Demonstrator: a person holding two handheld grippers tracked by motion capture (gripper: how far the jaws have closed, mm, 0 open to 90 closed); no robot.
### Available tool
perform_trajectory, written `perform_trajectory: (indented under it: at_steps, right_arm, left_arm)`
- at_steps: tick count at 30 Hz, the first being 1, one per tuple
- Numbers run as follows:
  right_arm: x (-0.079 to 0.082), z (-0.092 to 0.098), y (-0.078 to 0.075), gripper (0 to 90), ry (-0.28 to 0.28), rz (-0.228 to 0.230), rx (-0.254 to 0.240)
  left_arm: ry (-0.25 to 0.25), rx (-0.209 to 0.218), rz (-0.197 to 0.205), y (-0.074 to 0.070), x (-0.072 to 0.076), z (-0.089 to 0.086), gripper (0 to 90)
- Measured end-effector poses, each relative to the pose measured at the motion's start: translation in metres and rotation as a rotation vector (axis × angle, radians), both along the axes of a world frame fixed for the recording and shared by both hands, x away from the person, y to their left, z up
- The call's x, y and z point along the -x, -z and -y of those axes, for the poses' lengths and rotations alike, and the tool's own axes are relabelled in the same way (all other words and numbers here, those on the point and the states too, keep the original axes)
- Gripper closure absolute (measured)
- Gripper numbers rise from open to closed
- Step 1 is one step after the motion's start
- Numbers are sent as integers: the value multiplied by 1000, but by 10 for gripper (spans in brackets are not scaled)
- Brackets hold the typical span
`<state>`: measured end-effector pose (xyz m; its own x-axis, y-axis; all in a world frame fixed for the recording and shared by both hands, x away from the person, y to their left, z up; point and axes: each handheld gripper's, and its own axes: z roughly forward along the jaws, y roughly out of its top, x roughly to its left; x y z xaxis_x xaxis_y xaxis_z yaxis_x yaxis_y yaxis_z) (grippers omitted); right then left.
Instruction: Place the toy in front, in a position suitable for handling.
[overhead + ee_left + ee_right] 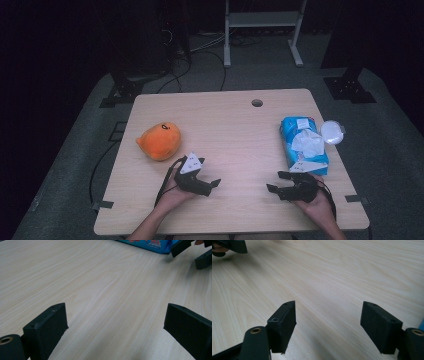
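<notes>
Both grippers rest low over the tabletop point(235, 130) near its near edge, each held in one of the person's hands, and their tips point toward each other across bare wood.

The left gripper point(214, 184) sits left of the middle of the near edge. Its fingers point(47, 327) stand wide apart with nothing between them but wood grain. An orange plush point(159, 141) lies just beyond it, close to the left edge, apart from the gripper.

The right gripper point(278, 182) sits near the right end of the near edge. Its fingers point(284, 322) are also spread wide and empty. A blue wipes pack point(303, 145) lies just beyond it along the right edge, with a white tissue point(309, 142) standing up out of its top. Whether the gripper's back touches the pack cannot be told. A round white lid point(332, 132) lies at the right edge, just beside the pack's far end.

In the left gripper view, the pack's blue edge and the right gripper's fingers appear at the upper right. In the right gripper view, one of the left gripper's fingers appears at the upper left.

A round hole point(257, 103) sits near the far edge.
</notes>
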<state>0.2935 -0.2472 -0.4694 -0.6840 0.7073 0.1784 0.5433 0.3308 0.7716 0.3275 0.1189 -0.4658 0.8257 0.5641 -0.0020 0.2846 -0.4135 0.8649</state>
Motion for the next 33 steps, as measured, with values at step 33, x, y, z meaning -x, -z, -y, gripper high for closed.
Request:
perform_trajectory:
  at_steps: [33]
  right_arm:
    - [6,-8,-4,293,-31,5,15]
  left_arm:
    - [-401,53,211,-56,-34,-131,49]
